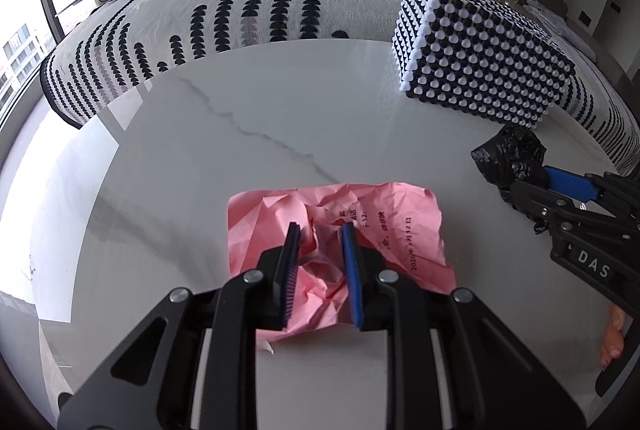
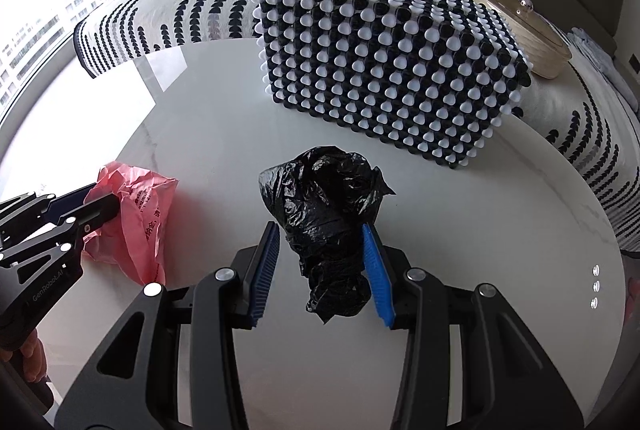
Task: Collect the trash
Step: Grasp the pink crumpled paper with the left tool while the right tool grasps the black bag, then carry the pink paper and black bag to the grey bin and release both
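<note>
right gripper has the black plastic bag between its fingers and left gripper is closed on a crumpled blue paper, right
Not quite. The paper is pink, not blue: the left wrist view shows the left gripper closed on a crumpled pink paper. The rest holds: the right gripper has the black plastic bag between its fingers.
</note>
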`<state>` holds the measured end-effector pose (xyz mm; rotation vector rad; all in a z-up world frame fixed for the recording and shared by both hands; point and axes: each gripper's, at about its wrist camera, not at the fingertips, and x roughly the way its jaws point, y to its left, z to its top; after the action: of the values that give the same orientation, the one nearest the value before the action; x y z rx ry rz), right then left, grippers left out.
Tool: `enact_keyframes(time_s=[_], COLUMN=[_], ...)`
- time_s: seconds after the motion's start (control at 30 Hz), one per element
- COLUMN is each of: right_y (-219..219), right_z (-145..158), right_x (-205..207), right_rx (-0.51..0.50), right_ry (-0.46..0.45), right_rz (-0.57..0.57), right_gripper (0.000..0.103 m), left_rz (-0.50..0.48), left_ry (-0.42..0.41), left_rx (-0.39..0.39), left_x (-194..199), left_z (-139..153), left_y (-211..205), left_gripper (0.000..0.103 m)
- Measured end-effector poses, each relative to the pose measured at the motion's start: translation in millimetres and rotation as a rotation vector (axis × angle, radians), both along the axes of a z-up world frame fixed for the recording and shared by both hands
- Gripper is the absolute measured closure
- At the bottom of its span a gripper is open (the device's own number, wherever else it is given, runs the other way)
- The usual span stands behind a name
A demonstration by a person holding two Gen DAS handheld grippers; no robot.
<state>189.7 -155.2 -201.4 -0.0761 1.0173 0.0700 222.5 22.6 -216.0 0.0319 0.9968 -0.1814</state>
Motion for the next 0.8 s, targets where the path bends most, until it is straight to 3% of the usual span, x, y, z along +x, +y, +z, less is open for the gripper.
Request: enact_keyframes(time_s=[0.1, 0.23, 0.33, 0.8], right_y=[-2, -1, 1, 30], right_z=[-7, -8, -4, 44], right_x=[1, -3, -7, -32], right_rx=[0.009, 0.013, 0.021, 0.046], right_ry=[0.024, 0.020, 0.010, -0.073], right_rz=[-0.008, 0.000, 0.009, 0.100], right_gripper=[0.064, 0.081, 0.085, 0.088], left_rz=[0.006, 0.013, 0.016, 0.086], left_ry=[0.000, -0.001, -0.003, -0.057], left_rx=[0.000, -0.002, -0.009, -0.104], left_x=[-3, -5, -6, -43], left_z=[0, 0, 0, 29], left_y=[1, 1, 1, 38], left_gripper=[0.081, 0.081, 0.081, 0.082])
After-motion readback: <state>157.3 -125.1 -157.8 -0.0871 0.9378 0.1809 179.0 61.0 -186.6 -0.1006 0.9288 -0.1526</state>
